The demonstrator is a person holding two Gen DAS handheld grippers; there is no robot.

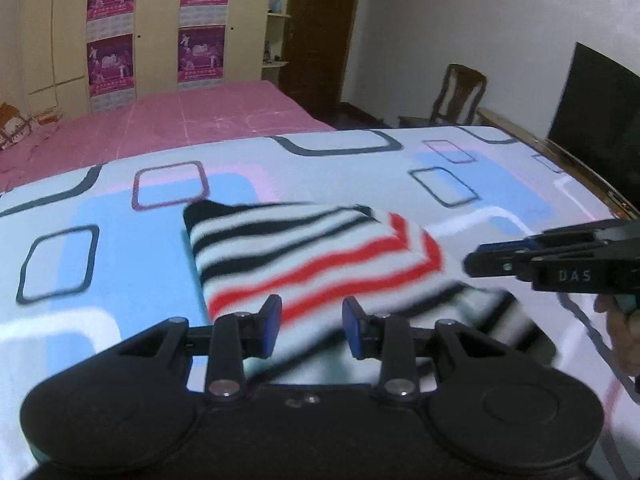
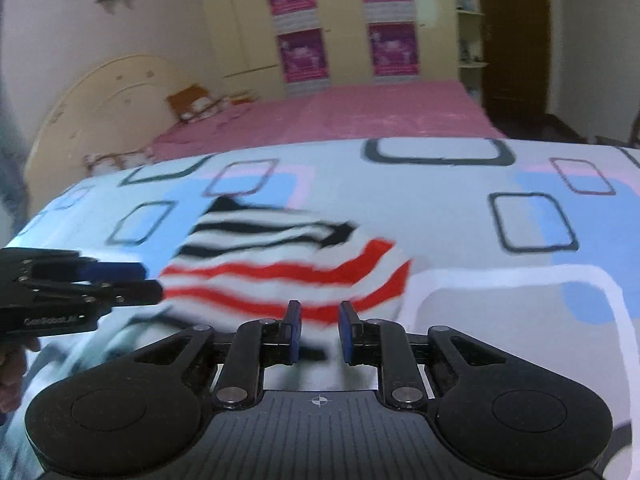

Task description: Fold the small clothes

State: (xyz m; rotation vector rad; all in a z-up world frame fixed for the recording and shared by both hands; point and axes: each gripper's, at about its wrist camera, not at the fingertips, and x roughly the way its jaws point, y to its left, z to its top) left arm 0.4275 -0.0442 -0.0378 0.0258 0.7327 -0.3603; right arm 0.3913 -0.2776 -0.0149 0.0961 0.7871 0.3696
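Striped garment (image 1: 304, 264), black, white and red bands, blurred, folded over in a heap on patterned sheet (image 1: 100, 248), near middle. Left gripper (image 1: 310, 326) spread, pads apart, garment edge between them, contact unclear. Right gripper (image 2: 319, 330) spread too, pads apart over red-striped near edge, not pinching. Pink bed (image 1: 192, 120) far behind. Wardrobe (image 1: 160, 28) with posters at far wall.
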